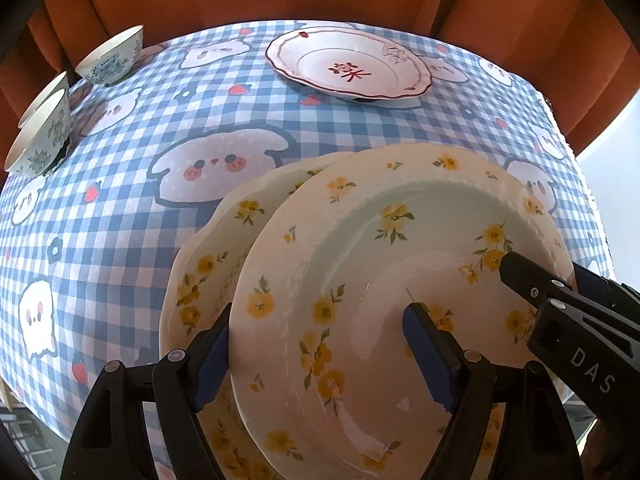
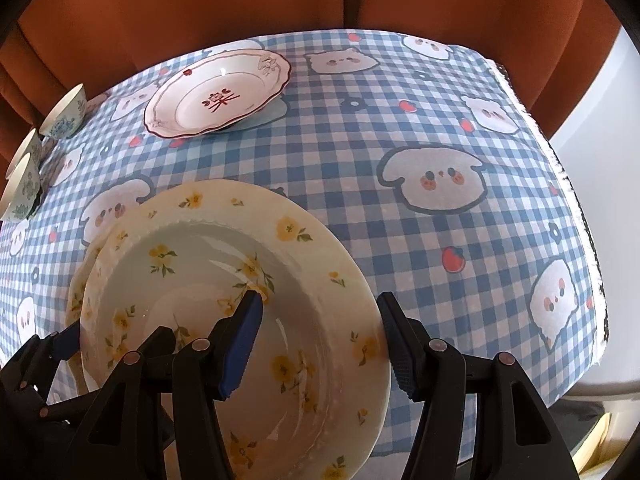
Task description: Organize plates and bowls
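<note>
A cream plate with yellow flowers (image 1: 360,280) lies on top of a second matching plate (image 1: 208,248) at the table's near edge; it also shows in the right wrist view (image 2: 192,264). My left gripper (image 1: 320,356) is open and straddles the top plate's left rim. My right gripper (image 2: 320,340) is open and straddles its right rim. A white plate with red trim (image 1: 348,64) sits at the far side, also in the right wrist view (image 2: 218,94). Three small patterned bowls (image 1: 110,58) stand at the far left.
The table has a blue checked cloth with cartoon figures (image 2: 432,184). Orange upholstery (image 2: 240,8) rises behind the table. The cloth's right edge (image 2: 576,200) drops off to a pale floor.
</note>
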### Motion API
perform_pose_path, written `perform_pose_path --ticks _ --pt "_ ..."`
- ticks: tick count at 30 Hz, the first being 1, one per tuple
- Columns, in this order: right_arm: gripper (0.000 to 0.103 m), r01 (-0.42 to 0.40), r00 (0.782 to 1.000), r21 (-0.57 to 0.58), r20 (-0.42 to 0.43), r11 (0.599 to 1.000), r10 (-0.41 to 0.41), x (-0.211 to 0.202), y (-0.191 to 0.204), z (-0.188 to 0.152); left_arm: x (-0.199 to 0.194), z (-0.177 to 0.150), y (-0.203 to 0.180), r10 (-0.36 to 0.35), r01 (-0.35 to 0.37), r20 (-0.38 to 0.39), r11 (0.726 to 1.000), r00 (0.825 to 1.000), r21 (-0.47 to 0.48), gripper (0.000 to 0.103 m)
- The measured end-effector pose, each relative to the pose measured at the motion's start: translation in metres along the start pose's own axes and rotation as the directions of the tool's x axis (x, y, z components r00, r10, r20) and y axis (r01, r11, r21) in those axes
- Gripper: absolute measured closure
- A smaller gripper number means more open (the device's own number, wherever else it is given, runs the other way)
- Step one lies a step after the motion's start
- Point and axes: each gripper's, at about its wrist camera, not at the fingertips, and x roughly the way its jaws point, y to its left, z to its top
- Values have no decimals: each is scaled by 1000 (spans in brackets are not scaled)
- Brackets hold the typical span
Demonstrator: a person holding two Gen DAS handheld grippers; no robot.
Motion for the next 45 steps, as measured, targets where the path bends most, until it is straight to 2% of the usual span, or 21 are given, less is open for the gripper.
perform_pose_path --ticks 21,25,28,31,40,45 --pt "41 -34 999 -2 -15 999 34 11 5 -8 5 -2 -4 91 -92 15 995 996 33 14" --pt "59 -32 999 -2 -3 1000 32 3 -1 -13 6 -3 -6 114 -114 17 993 993 41 13" --pt "64 -64 998 15 6 998 64 -2 -8 -15 4 -5 -10 144 -146 23 988 989 59 13" --pt "64 -58 998 -4 10 998 58 -2 -6 -16 2 -7 -9 165 -166 17 984 986 65 13" --pt "64 -98 995 -39 -23 994 97 8 4 -16 -17 -15 4 210 -210 27 978 977 2 13" --pt "63 -105 994 -64 -11 992 105 11 13 -18 -16 -16 9 212 -211 12 977 977 -19 13"
